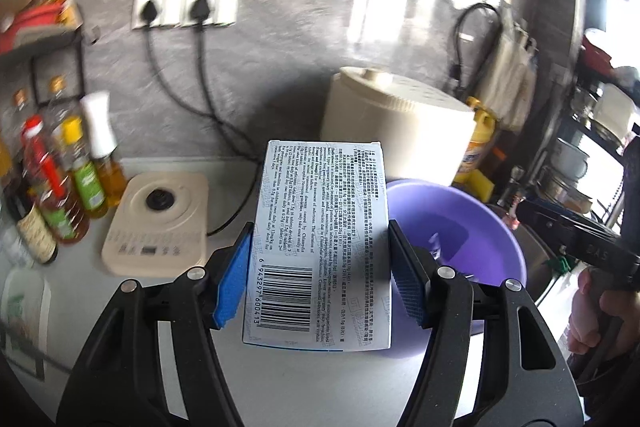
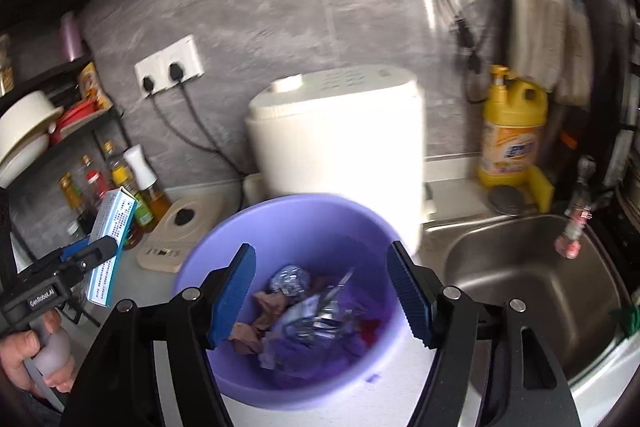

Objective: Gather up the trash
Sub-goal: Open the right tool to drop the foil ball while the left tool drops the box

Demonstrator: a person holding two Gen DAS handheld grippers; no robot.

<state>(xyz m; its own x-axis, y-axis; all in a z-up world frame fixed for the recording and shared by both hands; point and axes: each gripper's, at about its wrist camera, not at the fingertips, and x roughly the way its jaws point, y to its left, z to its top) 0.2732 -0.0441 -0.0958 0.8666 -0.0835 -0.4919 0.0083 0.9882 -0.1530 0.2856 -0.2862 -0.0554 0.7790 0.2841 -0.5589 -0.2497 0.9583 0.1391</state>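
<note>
Purple plastic basin (image 2: 304, 219) sits on the pale surface (image 1: 236, 187) just left of the steel sink (image 2: 532, 267), and it already holds crumpled silver foil (image 2: 290, 279), a brown paper wad (image 2: 272, 307) and other scraps. Your right gripper (image 2: 322, 291) hangs above that basin with its blue pads spread wide and nothing between them. Your left gripper (image 1: 320, 267) is clamped on a white printed cardboard box with a barcode (image 1: 320, 239), its pads pressing the box's two long sides, jaws about half spread. From the left wrist view the box is held upright in front of the basin's near rim; from the right wrist view the same box (image 2: 112, 247) stands left of the basin, not yet over it. Behind the basin stands a cream cylindrical appliance (image 2: 340, 139), touching or just beside its far rim. A beige flat kitchen scale (image 1: 158, 223) lies to the left, near a cluster of oil and sauce bottles (image 1: 68, 187). A yellow detergent bottle (image 2: 512, 131) stands behind the sink.
</note>
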